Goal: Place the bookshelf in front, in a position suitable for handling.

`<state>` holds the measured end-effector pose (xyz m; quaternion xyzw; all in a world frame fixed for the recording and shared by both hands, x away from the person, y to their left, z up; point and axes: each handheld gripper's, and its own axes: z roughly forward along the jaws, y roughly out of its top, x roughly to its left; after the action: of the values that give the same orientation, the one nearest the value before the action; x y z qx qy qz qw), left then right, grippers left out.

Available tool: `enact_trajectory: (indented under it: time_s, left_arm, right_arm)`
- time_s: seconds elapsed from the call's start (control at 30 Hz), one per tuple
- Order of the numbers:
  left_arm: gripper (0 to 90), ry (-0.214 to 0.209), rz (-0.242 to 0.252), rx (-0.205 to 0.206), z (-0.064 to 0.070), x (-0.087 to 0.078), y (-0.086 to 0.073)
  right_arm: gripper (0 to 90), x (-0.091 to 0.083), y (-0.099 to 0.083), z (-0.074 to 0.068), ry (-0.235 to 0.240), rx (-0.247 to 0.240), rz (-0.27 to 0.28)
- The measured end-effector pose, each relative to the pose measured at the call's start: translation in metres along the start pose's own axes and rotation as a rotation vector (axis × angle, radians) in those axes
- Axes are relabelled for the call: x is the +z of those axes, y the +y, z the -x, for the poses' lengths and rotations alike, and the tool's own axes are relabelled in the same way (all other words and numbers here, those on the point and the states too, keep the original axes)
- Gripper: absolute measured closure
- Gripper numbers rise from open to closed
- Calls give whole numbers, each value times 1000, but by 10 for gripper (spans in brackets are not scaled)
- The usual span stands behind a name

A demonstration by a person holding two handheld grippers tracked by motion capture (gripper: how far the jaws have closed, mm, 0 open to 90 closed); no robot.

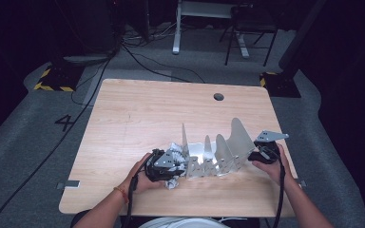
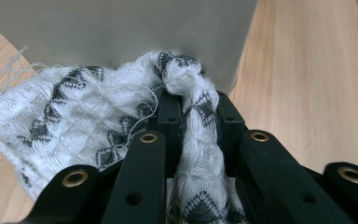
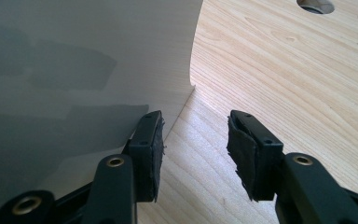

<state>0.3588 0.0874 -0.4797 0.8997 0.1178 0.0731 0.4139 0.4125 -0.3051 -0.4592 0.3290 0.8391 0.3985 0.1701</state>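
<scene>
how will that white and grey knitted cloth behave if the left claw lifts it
The cloth will probably go floppy: it already bunches and folds where the left claw is shut on it. It looks light, being thin and loosely knit. Its loose threads may snag on the metal rack beside it, so it could drag rather than come away cleanly.

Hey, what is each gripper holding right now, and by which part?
The left gripper pinches a bunched fold of the white patterned cloth. The right gripper is open beside the metal rack, holding nothing.
</scene>
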Motion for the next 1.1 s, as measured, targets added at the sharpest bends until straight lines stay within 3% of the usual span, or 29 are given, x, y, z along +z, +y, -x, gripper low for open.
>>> enact_trajectory:
  time_s: [0.2,0.53,0.73,0.9,1.1]
  left_arm:
    - [774,12,32,12,4,-7,6]
    - [771,89,254,27,13,-45,30]
    - [770,107,385,25,17,-63,41]
    - [769,76,382,18,16,-60,38]
    - [770,57,251,14,13,-39,24]
  right_arm:
    - [556,-1,0,0,-5,-6,6]
    - [555,-8,3,0,-8,-4,40]
    - [554,-12,5,0,-11,-12,53]
    - [544,-18,7,1,-8,-7,80]
    - [545,-18,7,1,-7,-5,80]
